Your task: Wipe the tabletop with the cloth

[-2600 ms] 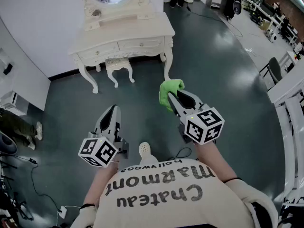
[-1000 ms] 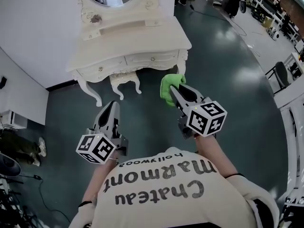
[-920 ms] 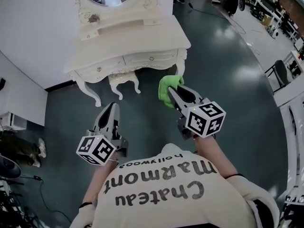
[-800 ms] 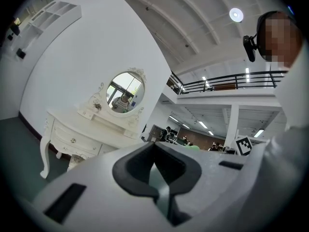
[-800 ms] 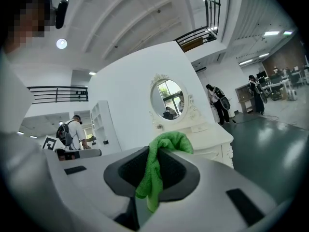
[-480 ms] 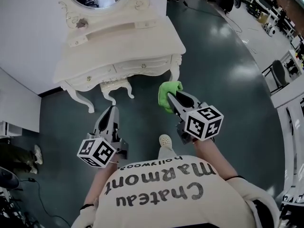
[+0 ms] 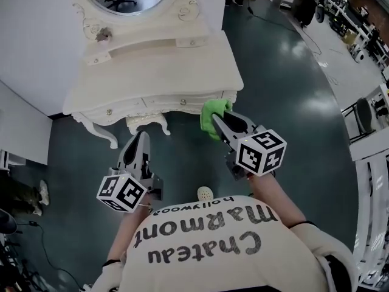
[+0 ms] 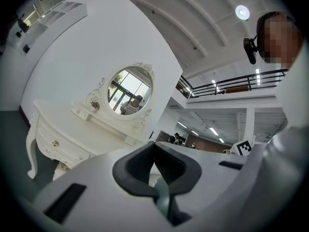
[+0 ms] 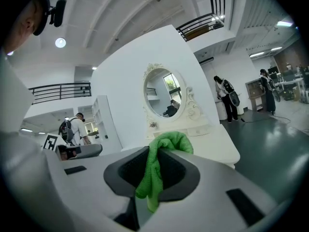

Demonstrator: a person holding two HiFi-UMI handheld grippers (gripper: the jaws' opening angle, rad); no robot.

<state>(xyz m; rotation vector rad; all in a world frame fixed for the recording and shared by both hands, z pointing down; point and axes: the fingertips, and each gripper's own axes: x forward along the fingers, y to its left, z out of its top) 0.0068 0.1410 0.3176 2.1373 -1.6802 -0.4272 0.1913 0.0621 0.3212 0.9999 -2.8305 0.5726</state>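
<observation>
Approach step, wiping not yet begun; right gripper [image 7: 215, 121] pinches the green cloth [image 7: 212, 112] at frame centre, near the front edge of the tabletop [image 7: 159, 72]; left gripper [image 7: 140, 136], lower left, jaws together, empty; next: lower cloth flat onto tabletop.

Cloth [image 7: 213, 111] in my right gripper [image 7: 216, 120] sits at the dressing table's [image 7: 152, 72] front right corner, left gripper [image 7: 140, 137] short of the front edge.

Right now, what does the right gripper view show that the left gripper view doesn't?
Only the right gripper view: the green cloth clamped in the right gripper. Only the left gripper view: the left gripper shut on nothing, plus the table's front drawers and curved leg. Both: the white dressing table and its oval mirror.
</observation>
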